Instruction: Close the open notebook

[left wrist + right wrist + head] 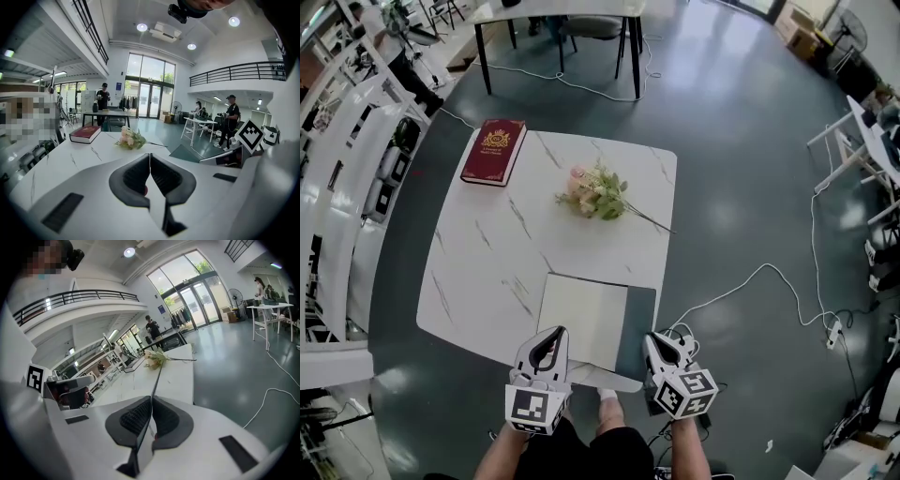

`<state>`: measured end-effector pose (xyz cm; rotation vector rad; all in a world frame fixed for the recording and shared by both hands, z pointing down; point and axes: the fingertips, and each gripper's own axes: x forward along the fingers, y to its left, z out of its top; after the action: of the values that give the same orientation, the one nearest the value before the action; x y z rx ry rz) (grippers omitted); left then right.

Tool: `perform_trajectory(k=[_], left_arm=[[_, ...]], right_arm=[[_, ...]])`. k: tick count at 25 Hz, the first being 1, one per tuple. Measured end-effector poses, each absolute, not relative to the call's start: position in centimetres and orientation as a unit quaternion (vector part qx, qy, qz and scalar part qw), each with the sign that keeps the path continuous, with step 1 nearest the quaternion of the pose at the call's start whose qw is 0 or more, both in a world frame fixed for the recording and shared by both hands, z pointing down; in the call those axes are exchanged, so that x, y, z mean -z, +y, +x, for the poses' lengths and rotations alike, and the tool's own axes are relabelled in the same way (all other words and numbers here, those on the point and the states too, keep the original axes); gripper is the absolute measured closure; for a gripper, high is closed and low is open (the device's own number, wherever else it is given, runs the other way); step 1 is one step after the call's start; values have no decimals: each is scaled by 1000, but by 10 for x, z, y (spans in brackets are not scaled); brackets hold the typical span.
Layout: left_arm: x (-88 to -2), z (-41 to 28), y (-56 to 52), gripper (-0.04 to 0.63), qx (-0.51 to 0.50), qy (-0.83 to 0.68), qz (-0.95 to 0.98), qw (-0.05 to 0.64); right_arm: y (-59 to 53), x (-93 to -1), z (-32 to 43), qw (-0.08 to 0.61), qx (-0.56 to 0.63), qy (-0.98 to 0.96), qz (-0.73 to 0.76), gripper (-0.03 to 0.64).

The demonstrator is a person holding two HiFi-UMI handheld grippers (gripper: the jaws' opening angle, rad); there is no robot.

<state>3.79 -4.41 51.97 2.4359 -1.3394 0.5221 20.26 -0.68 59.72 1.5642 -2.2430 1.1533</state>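
Cream-paged open notebook (581,319), dark-covered

Bright, even daylight fills the hall. Beyond the table (487,272), tall windows (150,77) pour in light, and the ceiling lamps (142,27) above it burn out to white spots. The glossy floor (741,141) around the table carries pale reflections. Shadows on the table are faint and soft, and the notebook (581,314) page there looks nearly washed out. Both gripper views bend strongly and darken to black at the corners, with a soft foreground.

one notebook (581,314), one book (494,151), one bouquet (598,195)
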Motion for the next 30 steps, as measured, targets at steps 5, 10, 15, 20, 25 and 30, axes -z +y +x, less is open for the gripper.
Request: perform_trajectory(k=[5,10,15,20,25,30], left_arm=[[-507,21,-40,571,-177,-476,848,154],[-499,6,-39,571,-174,-483,845,150],[-491,-13,-40,571,-168,-493,842,143],[-482,-36,-42,571,-165,-505,836,141],[-482,-57,-43,571,-162,-511,832,141],[-481,-74,-44,571,-162,-514,830,143]], right_arm=[[-8,-578,184,79,-383,-761,518,584],[-12,-565,166,72,-377,-770,510,581],[-16,-556,149,73,-371,-778,503,580],[-21,-545,125,77,-362,-787,494,580],[-28,-541,102,79,-357,-793,486,578],[-34,-539,83,79,-355,-797,482,575]])
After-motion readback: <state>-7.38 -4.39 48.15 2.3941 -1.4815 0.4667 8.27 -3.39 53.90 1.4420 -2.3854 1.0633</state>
